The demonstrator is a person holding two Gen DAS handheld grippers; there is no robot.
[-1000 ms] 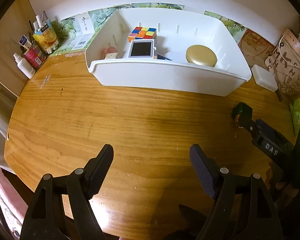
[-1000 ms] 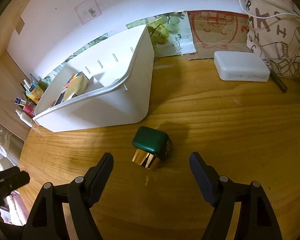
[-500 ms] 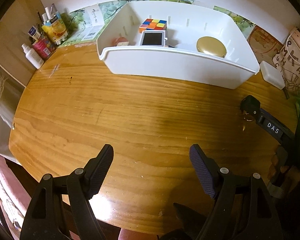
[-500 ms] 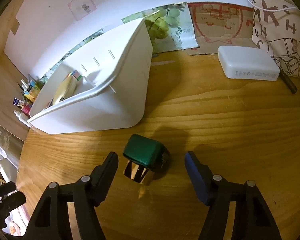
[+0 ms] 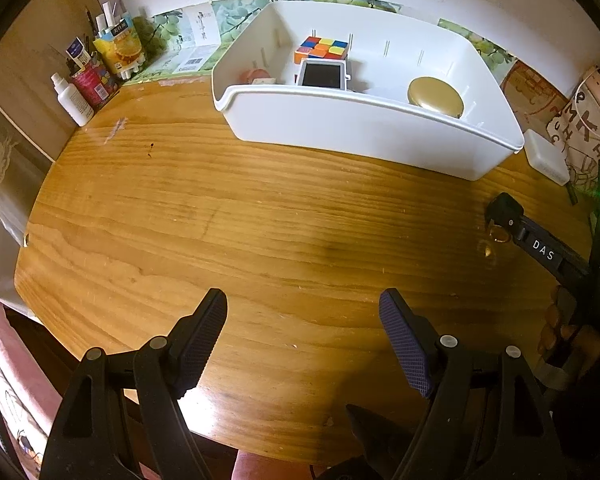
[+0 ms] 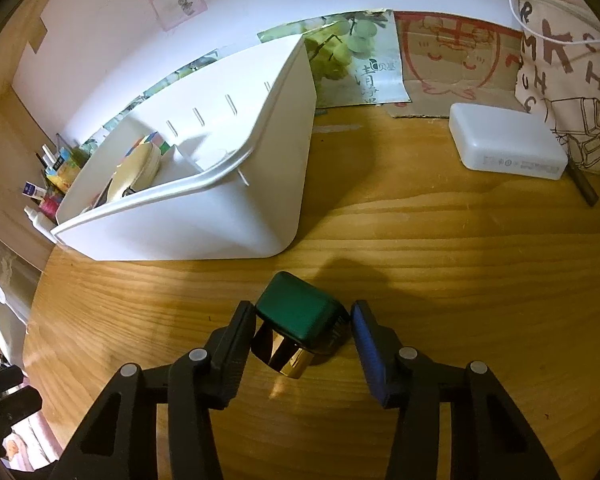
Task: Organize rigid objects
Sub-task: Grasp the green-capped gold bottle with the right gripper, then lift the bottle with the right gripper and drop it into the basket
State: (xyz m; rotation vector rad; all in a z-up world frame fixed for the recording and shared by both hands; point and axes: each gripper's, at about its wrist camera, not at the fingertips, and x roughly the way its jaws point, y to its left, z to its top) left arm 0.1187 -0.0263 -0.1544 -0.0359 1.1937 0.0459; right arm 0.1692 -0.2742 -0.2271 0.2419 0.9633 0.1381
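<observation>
A green box with a gold base [image 6: 300, 322] lies on the wooden table between the fingers of my right gripper [image 6: 303, 328]. The jaws have narrowed around it; the left finger touches it, the right one stands just beside it. The white bin [image 5: 352, 124] stands at the back and holds a colour cube [image 5: 322, 48], a small white device with a dark screen [image 5: 323, 74] and a round gold tin [image 5: 435, 95]. My left gripper [image 5: 303, 332] is open and empty over bare table. The right gripper also shows in the left wrist view [image 5: 504, 216].
Bottles and tubes [image 5: 96, 72] stand at the back left corner. A flat white box [image 6: 506, 146] lies at the back right beside a printed cloth bag [image 6: 572, 80]. The table's front edge [image 5: 100, 360] is close below my left gripper.
My right gripper has moved forward over the green box and its jaws have narrowed around it. My left gripper has drawn back and swung left; it stays open.
</observation>
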